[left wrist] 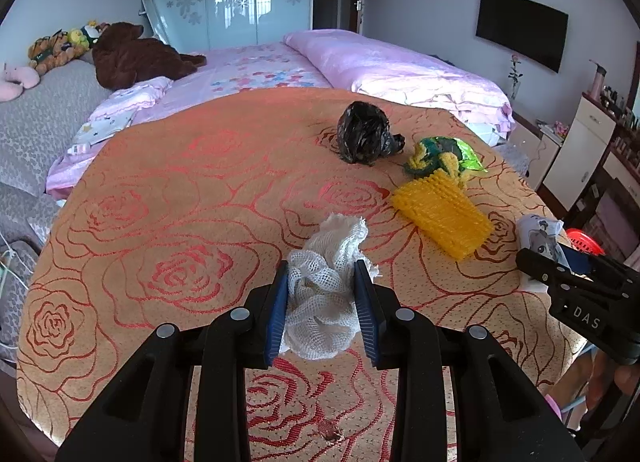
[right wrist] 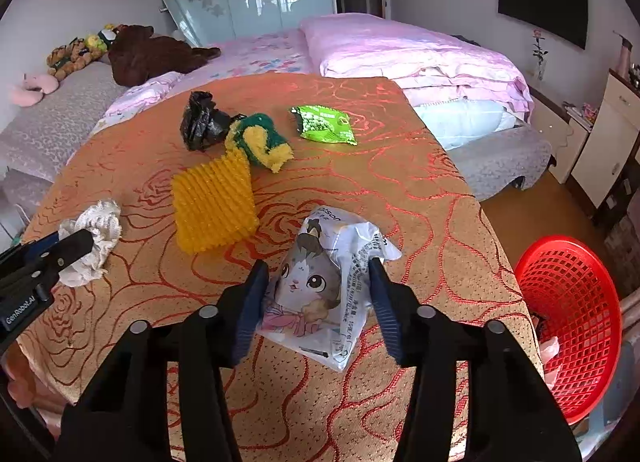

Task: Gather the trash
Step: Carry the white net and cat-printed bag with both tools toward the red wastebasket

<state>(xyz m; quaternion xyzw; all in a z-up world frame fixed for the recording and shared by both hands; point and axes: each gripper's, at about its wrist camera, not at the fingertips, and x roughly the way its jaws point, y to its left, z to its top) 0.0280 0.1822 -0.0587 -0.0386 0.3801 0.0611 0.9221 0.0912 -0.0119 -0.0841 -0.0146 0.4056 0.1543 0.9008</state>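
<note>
My left gripper is shut on a crumpled white mesh net that rests on the rose-patterned tablecloth. My right gripper is shut on a white packet with a cartoon cat, its pads pressing both sides. In the right wrist view the left gripper shows at the left edge with the white net. A yellow foam net, a black plastic bag, a green-and-yellow knitted piece and a green snack packet lie farther back on the table.
A red plastic basket stands low beside the table's right edge, with some white scrap in it. A bed with pink bedding lies beyond the table's far edge. Cabinets line the right wall.
</note>
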